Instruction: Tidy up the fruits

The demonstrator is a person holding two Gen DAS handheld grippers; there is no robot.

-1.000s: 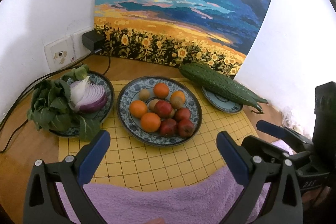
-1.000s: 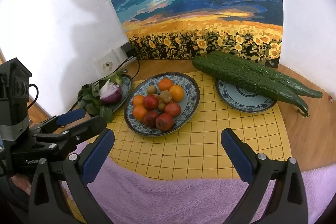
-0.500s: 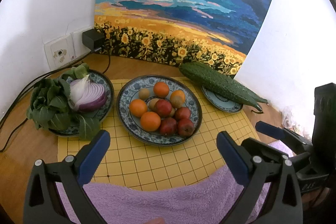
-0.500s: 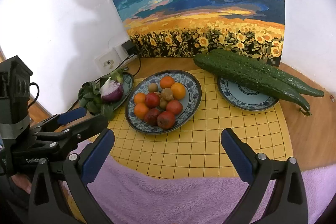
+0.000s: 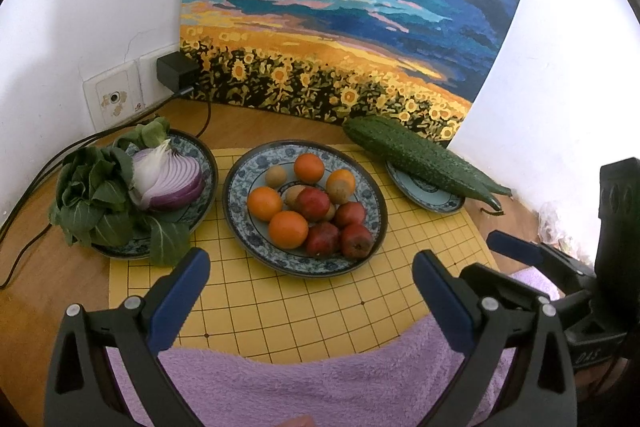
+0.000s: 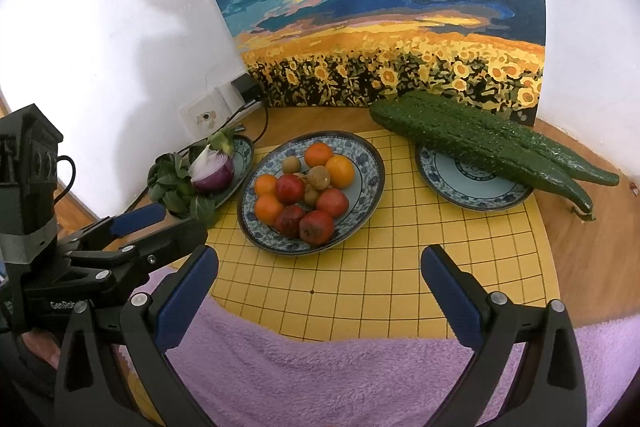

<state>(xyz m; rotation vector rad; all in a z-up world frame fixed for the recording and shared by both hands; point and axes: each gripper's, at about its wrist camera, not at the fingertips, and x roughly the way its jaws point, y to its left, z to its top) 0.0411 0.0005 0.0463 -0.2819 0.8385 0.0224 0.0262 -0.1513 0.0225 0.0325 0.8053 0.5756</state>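
**Fruit plate: gripper approach and pick guidance**

Nearest you, at 6 o'clock, the purple towel [image 5: 320, 387] covered the front edge of the yellow grid mat [image 5: 320, 299]. Your left gripper [image 5: 310, 285] and right gripper [image 6: 320, 277] both hung over that edge with jaws spread wide and nothing between them.

At 12 o'clock, past the mat's bare squares, the fruit plate [image 5: 240, 223] held every fruit in one mixed heap: oranges [image 5: 288, 229], red fruits [image 5: 356, 241] and small brown ones [image 5: 276, 175], touching one another. That heap fitted either a gathered set or one awaiting sorting by kind; the views did not settle which.

For any pick, you were best advised to take an outer fruit, close across its widest part, and lift straight so its neighbours did not roll.

Farther, the onion and greens plate [image 5: 200, 163] sat at 10 o'clock and the cucumbers [image 5: 420, 159] at 2 o'clock.
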